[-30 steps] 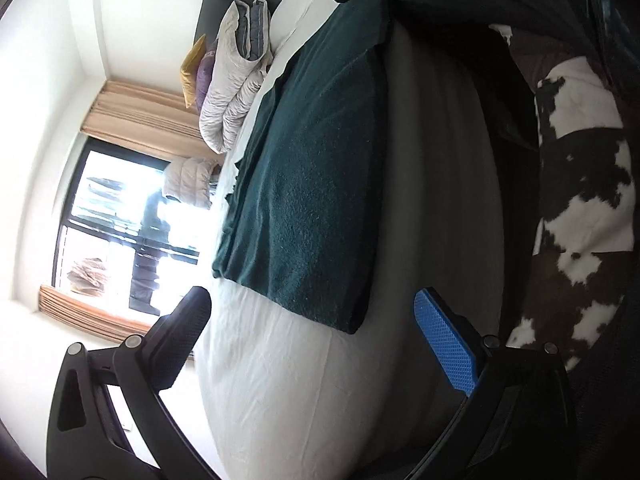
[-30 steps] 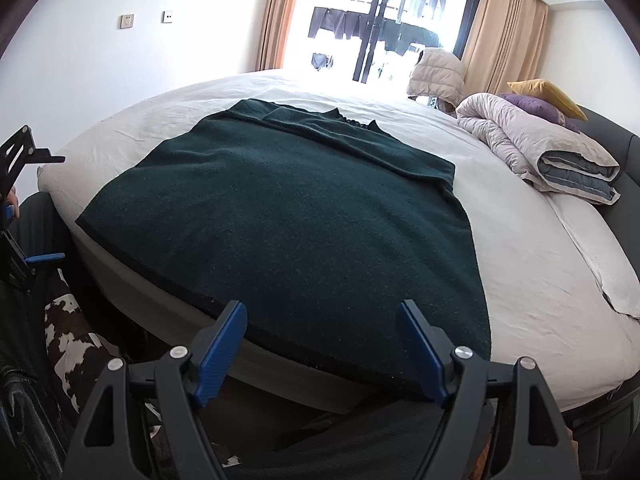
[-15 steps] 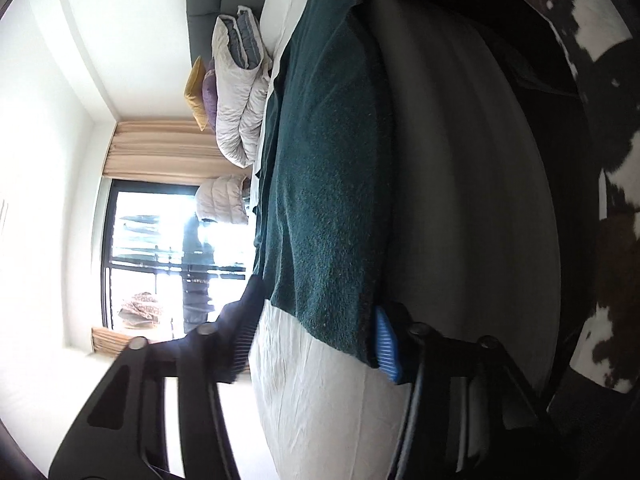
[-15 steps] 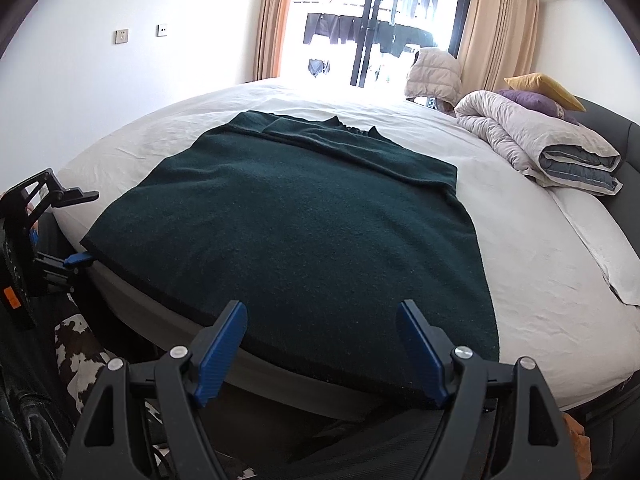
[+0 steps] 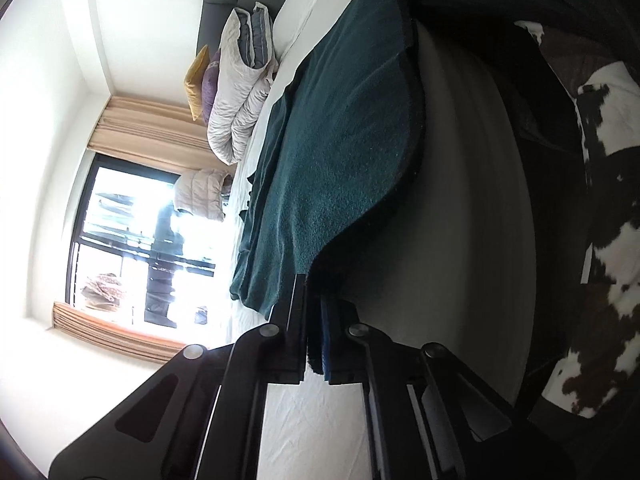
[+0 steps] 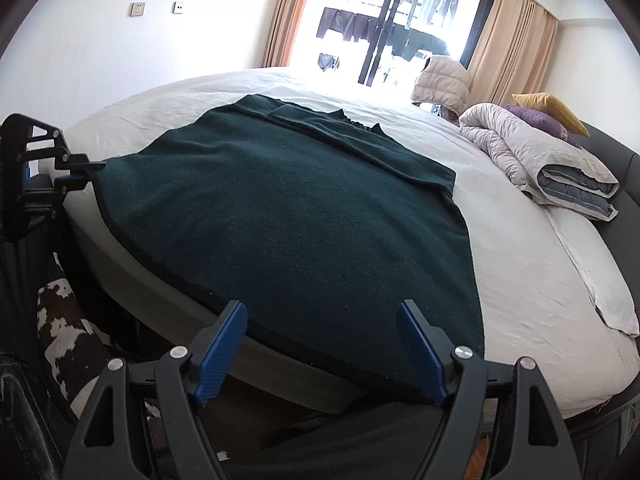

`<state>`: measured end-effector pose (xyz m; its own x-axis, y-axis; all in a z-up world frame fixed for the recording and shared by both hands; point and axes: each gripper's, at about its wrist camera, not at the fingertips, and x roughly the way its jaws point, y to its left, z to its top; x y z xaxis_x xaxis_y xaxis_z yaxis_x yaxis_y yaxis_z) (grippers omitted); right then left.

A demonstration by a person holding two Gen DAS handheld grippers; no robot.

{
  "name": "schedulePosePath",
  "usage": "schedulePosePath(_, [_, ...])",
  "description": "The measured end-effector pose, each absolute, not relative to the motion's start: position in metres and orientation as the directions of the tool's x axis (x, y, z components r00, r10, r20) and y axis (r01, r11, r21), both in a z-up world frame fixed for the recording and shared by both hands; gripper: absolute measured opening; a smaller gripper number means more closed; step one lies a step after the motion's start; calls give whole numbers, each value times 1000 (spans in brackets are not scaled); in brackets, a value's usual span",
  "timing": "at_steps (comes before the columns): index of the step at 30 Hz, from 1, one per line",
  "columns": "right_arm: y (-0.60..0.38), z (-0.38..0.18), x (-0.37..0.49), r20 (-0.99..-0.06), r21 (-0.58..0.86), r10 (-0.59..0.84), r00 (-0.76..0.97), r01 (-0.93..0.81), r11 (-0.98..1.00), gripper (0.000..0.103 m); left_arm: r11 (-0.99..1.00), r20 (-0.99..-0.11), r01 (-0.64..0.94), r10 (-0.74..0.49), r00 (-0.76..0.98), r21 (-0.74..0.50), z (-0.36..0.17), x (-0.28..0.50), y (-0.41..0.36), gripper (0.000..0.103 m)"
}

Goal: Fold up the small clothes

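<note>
Green garment (image 6: pixel 288 216): left gripper (image 5: pixel 314 320) jaws pinch its corner (lifted); right gripper (image 6: pixel 320 344) jaws spread over its near edge.

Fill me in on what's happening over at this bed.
A person is starting to fold a dark green garment spread flat on the bed. The left hand-held gripper has just been closing and now pinches the garment's corner at the bed's edge, lifting it slightly. The right hand-held gripper hovers open over the near hem, holding nothing. A folded duvet lies by the headboard.
</note>
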<state>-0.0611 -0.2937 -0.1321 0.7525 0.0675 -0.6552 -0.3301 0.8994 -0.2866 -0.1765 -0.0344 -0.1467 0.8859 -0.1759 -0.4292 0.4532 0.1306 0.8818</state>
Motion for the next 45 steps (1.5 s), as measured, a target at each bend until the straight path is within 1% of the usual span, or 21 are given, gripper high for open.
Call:
schedulePosePath(2, [-293,-134,-63,-654,-317,53,755,-336,887,79,201,-457,487,-179,871,850,-134,-183,-35,3])
schedulePosePath(5, [-293,-136,-65,-652,-350,40,757,-348,869,79,348,-491,521,-176,853,779,-107,-171,-34,3])
schedulePosePath(10, [-286,-146,-64,-673,-409,23,739,-397,822,79,445,-493,517,-179,852,732,-79,-160,-33,3])
schedulePosePath(15, [-280,-169,-59,-687,-521,-79,723,-413,747,77,494,-476,498,-180,861,713,-60,-154,-31,3])
schedulePosePath(19, [-285,-180,-52,-667,-593,-153,729,-395,702,71,529,-471,488,-180,864,694,-50,-145,-28,3])
schedulePosePath(21, [-288,-185,-48,-651,-629,-194,734,-377,680,68,537,-464,481,-179,868,693,-48,-138,-27,3])
schedulePosePath(26, [-303,-199,-39,-621,-693,-288,729,-338,637,50,547,-466,484,-184,865,683,-44,-128,-24,3])
schedulePosePath(29, [-313,-200,-36,-610,-711,-331,720,-313,630,45,548,-474,490,-183,861,678,-53,-125,-23,3])
schedulePosePath(31, [-318,-200,-35,-597,-723,-350,722,-295,625,43,551,-481,495,-184,857,672,-58,-124,-24,3])
schedulePosePath(33, [-325,-198,-32,-595,-721,-364,717,-277,635,37,551,-485,500,-186,854,668,-60,-125,-24,3])
schedulePosePath(35, [-328,-198,-30,-596,-720,-376,709,-265,641,23,549,-489,503,-187,852,667,-64,-126,-23,3])
schedulePosePath(36, [-328,-198,-31,-598,-719,-381,706,-262,644,19,550,-491,505,-187,851,665,-66,-127,-23,3])
schedulePosePath(37, [-330,-197,-32,-601,-717,-383,702,-261,646,11,551,-495,508,-188,848,662,-68,-127,-23,3])
schedulePosePath(38, [-332,-196,-32,-603,-715,-383,700,-262,648,5,551,-498,510,-186,847,661,-68,-128,-23,3])
schedulePosePath(45, [-343,-178,-35,-579,-708,-370,727,-224,670,3,574,-508,503,-169,845,646,-72,-136,-14,3])
